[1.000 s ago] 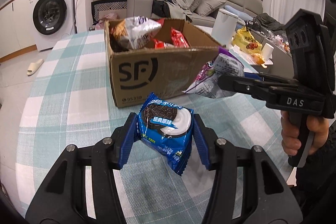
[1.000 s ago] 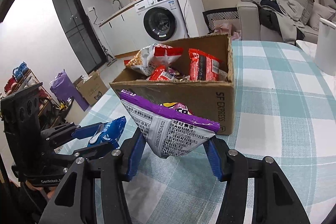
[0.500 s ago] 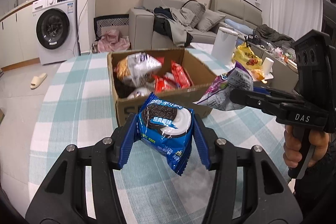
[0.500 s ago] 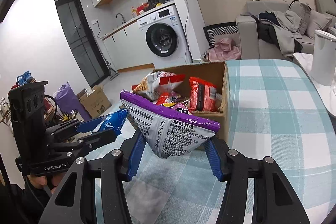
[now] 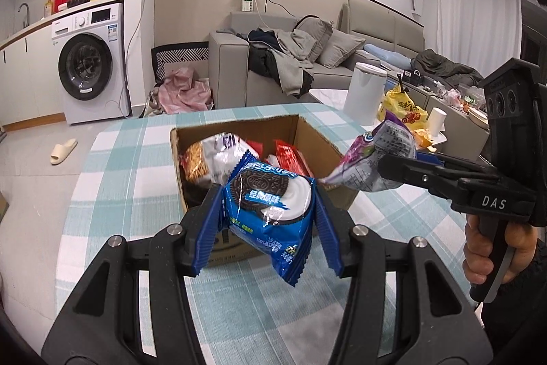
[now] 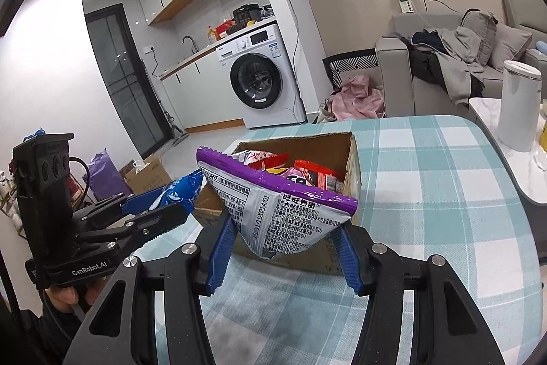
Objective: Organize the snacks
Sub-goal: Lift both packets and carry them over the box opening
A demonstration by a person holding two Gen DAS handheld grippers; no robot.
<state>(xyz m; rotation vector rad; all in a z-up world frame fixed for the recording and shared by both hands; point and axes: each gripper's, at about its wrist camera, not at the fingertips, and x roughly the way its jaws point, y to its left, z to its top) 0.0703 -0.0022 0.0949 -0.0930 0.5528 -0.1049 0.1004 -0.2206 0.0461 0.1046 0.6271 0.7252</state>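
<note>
Here, my left gripper (image 5: pixel 266 211) is clamped on a blue cookie packet (image 5: pixel 270 207): glossy crinkled film, saw-tooth sealed ends, a dark round biscuit printed on the face. The ribbed blue pads (image 5: pixel 210 231) press its two sides, and it hangs tilted, clear of the table. My right gripper (image 6: pixel 283 238) pinches a purple-topped snack bag (image 6: pixel 273 211), silvery film with dense black print, puffed wide at the purple seal and narrowing to a point between the pads.

Just beyond both packets sits an open cardboard box (image 5: pixel 321 139), corrugated brown, flaps up, holding red wrappers (image 5: pixel 290 158) and a silver-and-orange bag (image 5: pixel 208 159). Each packet covers part of the box's near wall in its own view. The box rests on a teal-and-white checked tablecloth (image 6: pixel 427 177), soft weave.

Further out: a white washing machine (image 6: pixel 259 81), a grey sofa (image 5: pixel 342 57) heaped with clothes, a white cylindrical bin (image 6: pixel 519 105), one pale slipper (image 5: pixel 63 151) on the tiled floor.
</note>
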